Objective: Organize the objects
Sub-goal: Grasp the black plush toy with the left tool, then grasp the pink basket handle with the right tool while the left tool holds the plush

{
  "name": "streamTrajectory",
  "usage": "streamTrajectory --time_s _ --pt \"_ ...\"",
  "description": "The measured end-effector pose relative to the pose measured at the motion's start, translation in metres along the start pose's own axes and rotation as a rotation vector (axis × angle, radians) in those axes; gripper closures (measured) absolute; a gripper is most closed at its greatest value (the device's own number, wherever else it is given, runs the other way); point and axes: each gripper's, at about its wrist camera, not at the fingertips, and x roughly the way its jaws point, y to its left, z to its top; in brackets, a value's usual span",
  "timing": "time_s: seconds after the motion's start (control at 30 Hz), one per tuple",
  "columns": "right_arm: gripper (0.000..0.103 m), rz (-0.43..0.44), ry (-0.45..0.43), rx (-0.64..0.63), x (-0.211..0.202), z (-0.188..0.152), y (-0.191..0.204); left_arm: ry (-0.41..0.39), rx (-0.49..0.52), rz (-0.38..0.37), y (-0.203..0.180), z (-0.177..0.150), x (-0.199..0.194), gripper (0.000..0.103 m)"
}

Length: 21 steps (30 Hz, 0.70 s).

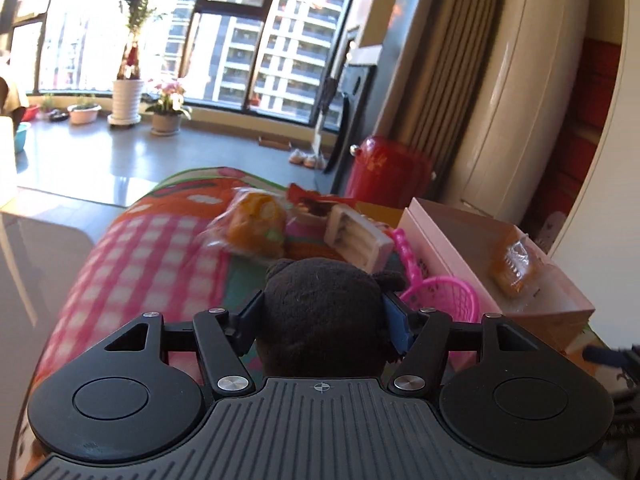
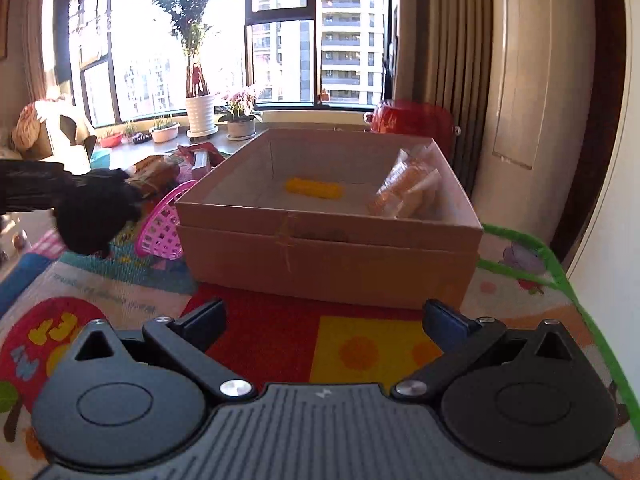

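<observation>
My left gripper point(image 1: 322, 316) is shut on a black plush toy point(image 1: 324, 320) and holds it above the colourful mat; the toy also shows in the right wrist view point(image 2: 94, 216), held left of the box. My right gripper point(image 2: 324, 320) is open and empty, low over the mat in front of the pink cardboard box point(image 2: 328, 248). Inside the box lie a yellow toy point(image 2: 314, 188) and a clear bag of orange snacks point(image 2: 408, 188). In the left wrist view the box point(image 1: 452, 248) is to the right, with the snack bag point(image 1: 514, 266) in it.
A pink plastic basket point(image 1: 444, 300) lies left of the box, also in the right wrist view point(image 2: 164, 224). An orange bagged item point(image 1: 254, 222), a white tray-like box point(image 1: 358, 238) and a red wrapper point(image 1: 316, 200) lie farther on the mat. A red pot point(image 2: 412, 118) and an air conditioner point(image 1: 520, 92) stand behind.
</observation>
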Motion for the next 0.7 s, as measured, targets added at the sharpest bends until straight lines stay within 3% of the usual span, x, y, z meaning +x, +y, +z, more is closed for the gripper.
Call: streamTrajectory --time_s 0.1,0.23,0.37,0.4,0.47,0.5,0.7 --pt "0.000 -0.006 -0.068 -0.102 -0.009 0.003 0.025 -0.024 -0.048 0.016 0.017 -0.015 -0.018 0.035" --pt "0.000 0.021 -0.135 -0.263 -0.015 0.020 0.072 -0.081 -0.100 -0.021 0.034 -0.026 -0.021 0.035" --pt "0.003 0.049 -0.134 -0.322 -0.002 0.053 0.106 -0.119 -0.124 -0.021 0.038 -0.028 -0.023 0.035" --pt "0.006 0.045 -0.122 -0.331 0.006 0.060 0.112 -0.124 -0.132 -0.027 0.039 -0.029 -0.022 0.035" --pt "0.026 0.017 -0.077 -0.368 0.024 0.071 0.126 -0.125 -0.153 -0.042 0.043 -0.030 -0.022 0.035" --pt "0.030 -0.003 -0.052 -0.395 0.034 0.074 0.133 -0.124 -0.166 -0.048 0.045 -0.030 -0.021 0.035" --pt "0.071 -0.161 -0.001 -0.527 0.061 0.062 0.149 -0.129 -0.212 -0.070 0.054 -0.032 -0.022 0.035"
